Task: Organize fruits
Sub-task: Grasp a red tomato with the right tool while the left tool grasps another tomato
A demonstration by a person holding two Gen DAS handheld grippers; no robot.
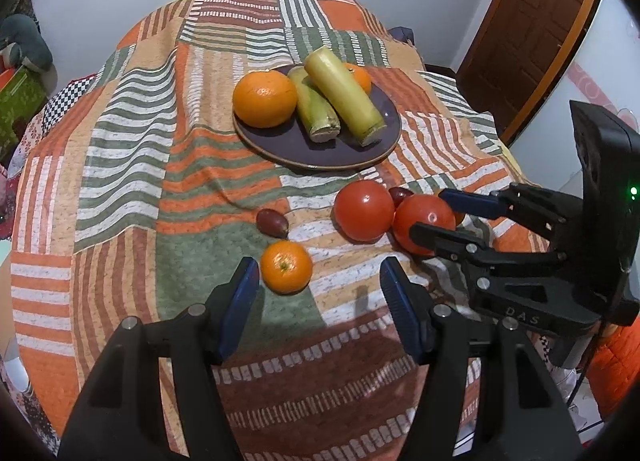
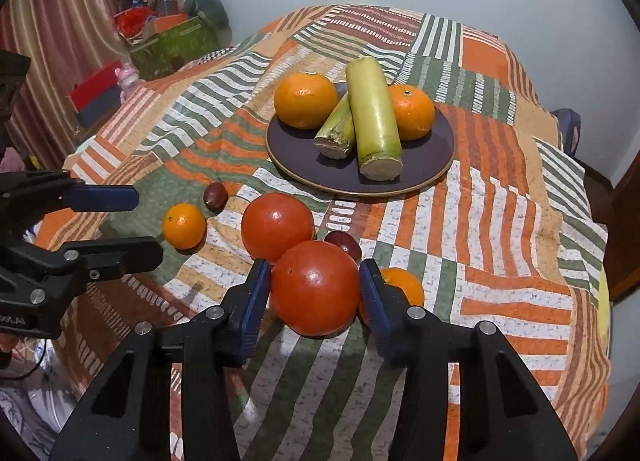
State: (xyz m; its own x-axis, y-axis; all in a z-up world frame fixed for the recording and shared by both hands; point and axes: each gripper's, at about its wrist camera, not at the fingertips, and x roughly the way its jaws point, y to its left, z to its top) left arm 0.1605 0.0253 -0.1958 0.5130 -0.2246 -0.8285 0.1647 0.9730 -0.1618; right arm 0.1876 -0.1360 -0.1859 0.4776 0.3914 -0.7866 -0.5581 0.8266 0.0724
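A dark purple plate [image 2: 436, 165] is sitting toward the far side of a counter draped in a striped patchwork cloth [image 2: 500, 221]. It is holding a large orange [image 2: 306, 100], a second orange [image 2: 414, 112] and two pale green cut stalks, the longer stalk [image 2: 372, 117] lying across the shorter stalk [image 2: 338, 127]. In the left wrist view the second orange is showing only as a sliver behind the long stalk.

Loose fruit is lying on the cloth in front of the plate: two red tomatoes touching each other, a small orange [image 1: 286, 267] and a dark plum-like fruit [image 1: 272, 222] near it. Another dark fruit [image 2: 344, 245] is peeking out behind the tomatoes, mostly hidden, and a further small orange [image 2: 404, 287] is half covered by the right tool's far finger.

The right tool [image 2: 316, 289] is angling down at the near tomato [image 2: 316, 287], its blue pads standing on either side of the fruit and appearing to touch it, so it is grasping the tomato, which is still resting on the cloth beside the far tomato [image 2: 277, 225]. The left tool [image 1: 316, 293] is tilting down over bare cloth, released, with the small orange just beyond its left fingertip and nothing between its fingers. No hand is in view; only the black tool bodies are showing.
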